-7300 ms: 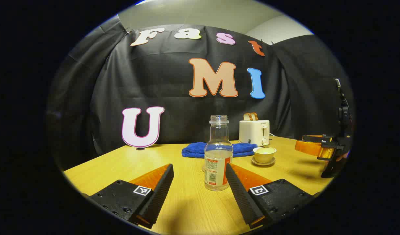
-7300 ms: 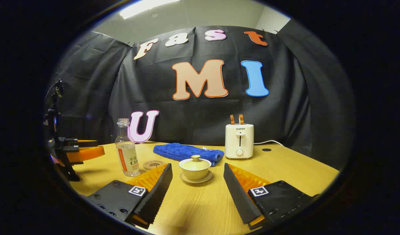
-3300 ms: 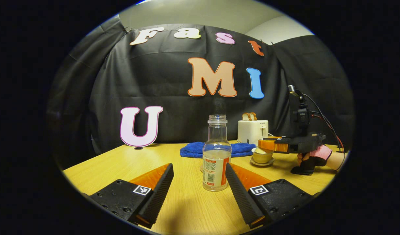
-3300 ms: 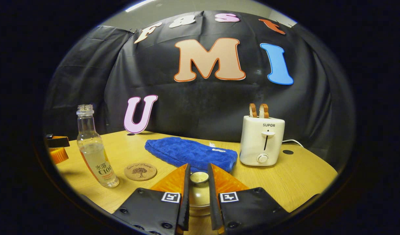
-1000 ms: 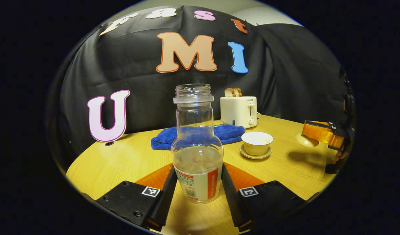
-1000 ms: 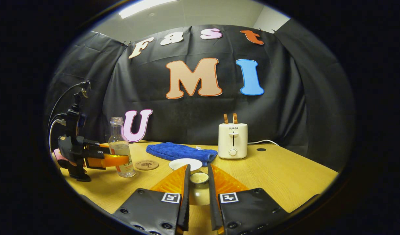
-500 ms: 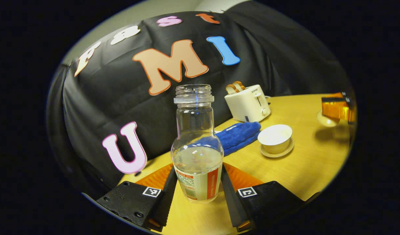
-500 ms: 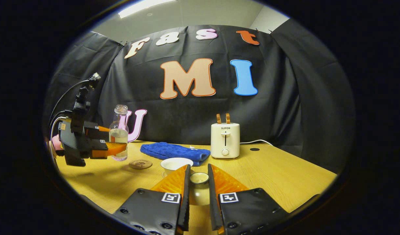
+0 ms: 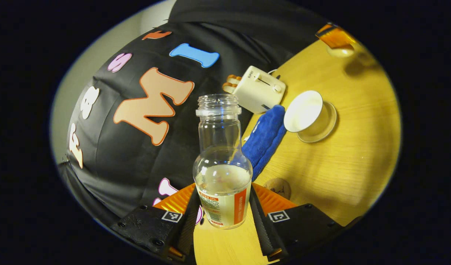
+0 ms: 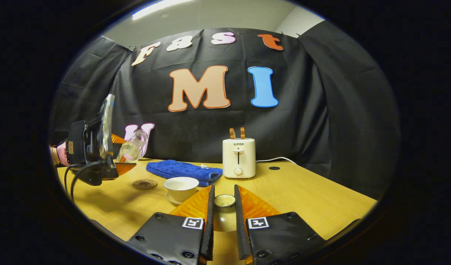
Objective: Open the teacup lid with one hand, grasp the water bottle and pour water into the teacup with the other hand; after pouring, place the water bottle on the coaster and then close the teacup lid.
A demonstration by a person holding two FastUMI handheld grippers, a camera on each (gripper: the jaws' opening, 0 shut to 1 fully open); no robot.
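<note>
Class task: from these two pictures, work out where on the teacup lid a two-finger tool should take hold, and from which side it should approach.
Grip the small knob at the top of the teacup lid, coming level with one finger on each side. The knob is narrow and stands above the wide dome, which would not fit between the fingers. The right hand-held gripper holds it this way now.

Towel (image 9: 264,140) blue; toaster (image 10: 238,158) cream; table (image 9: 343,154) yellow wood-grain; teacup (image 10: 180,184) white.

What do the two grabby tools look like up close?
The left tool and the right tool match: chunky black bodies with small screws, each side carrying a square black-and-white marker, and two wedge-shaped fingers with ridged inner faces. Black cables loop from the left tool, and a pink glove or sleeve shows behind it.
</note>
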